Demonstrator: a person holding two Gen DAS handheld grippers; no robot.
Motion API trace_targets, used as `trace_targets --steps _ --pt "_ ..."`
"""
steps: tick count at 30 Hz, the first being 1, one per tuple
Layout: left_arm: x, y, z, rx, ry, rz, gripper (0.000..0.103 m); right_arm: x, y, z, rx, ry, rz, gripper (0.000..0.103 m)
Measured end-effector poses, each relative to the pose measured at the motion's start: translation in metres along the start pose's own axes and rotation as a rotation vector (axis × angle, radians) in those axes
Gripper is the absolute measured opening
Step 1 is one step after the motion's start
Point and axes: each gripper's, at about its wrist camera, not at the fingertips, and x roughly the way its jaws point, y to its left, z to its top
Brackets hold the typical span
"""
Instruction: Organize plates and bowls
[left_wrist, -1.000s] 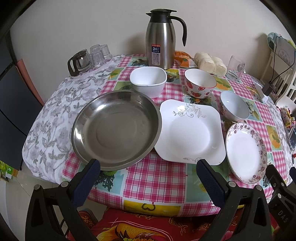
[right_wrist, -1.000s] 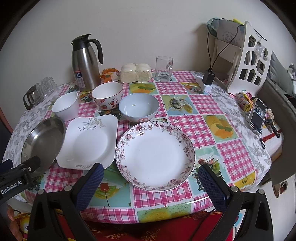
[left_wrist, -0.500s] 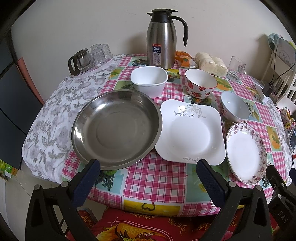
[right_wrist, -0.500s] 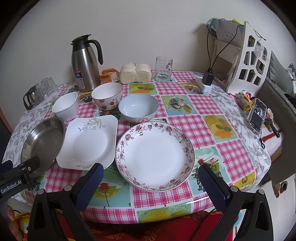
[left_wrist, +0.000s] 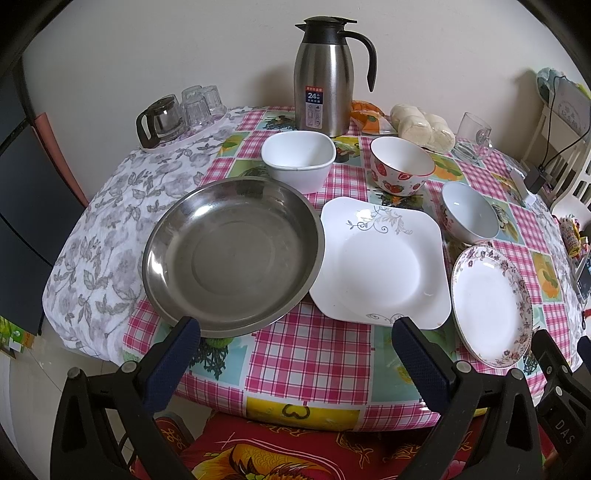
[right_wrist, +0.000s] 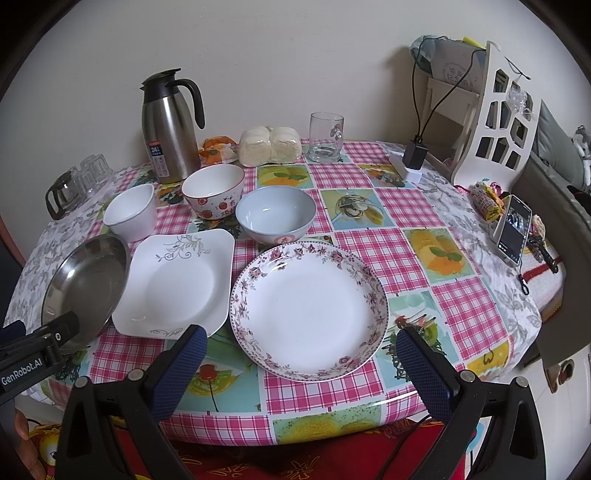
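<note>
1. I hold both grippers, left (left_wrist: 295, 328) and right (right_wrist: 301, 338), over the bench (left_wrist: 310, 365) edge at lower frame, jaws wide apart, empty.
2. Steel pan (left_wrist: 232, 254), square plate (left_wrist: 380, 258), floral plate (right_wrist: 308, 308): centre frame, unstacked; bowls behind.
3. Next, I judge: grasp one plate rim.
4. Flask (left_wrist: 323, 77) label reads "24".

Setting: home dining area. Round tabletop (right_wrist: 424, 229) against a plain wall, covered with a pink-check fruit-print oilcloth (right_wrist: 373, 214) over a grey floral cloth (left_wrist: 110, 221). Household items on it: steel thermos jug (right_wrist: 168, 129), glass mug (right_wrist: 327, 138), bagged buns (right_wrist: 269, 146), upturned glasses (left_wrist: 201, 103) on a tray, phone (right_wrist: 513, 230), charger (right_wrist: 415, 153). Red patterned seat cushion (left_wrist: 295, 454) below the near edge.
</note>
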Motion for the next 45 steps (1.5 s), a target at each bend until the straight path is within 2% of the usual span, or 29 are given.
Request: trace_targets --steps 31,35,45 --pt "0.001 0.005 0.002 -0.036 0.016 -0.015 0.103 -0.001 -0.003 0.001 0.014 0.002 -0.002 0.103" --pt "0.01 0.005 0.013 -0.041 0.049 0.008 0.103 0.002 -0.001 0.007 0.008 0.016 0.011 0.103" --pt "0.018 0.027 0.062 -0.153 0.029 0.013 0.103 0.022 0.023 0.04 -0.023 0.033 0.063 0.103"
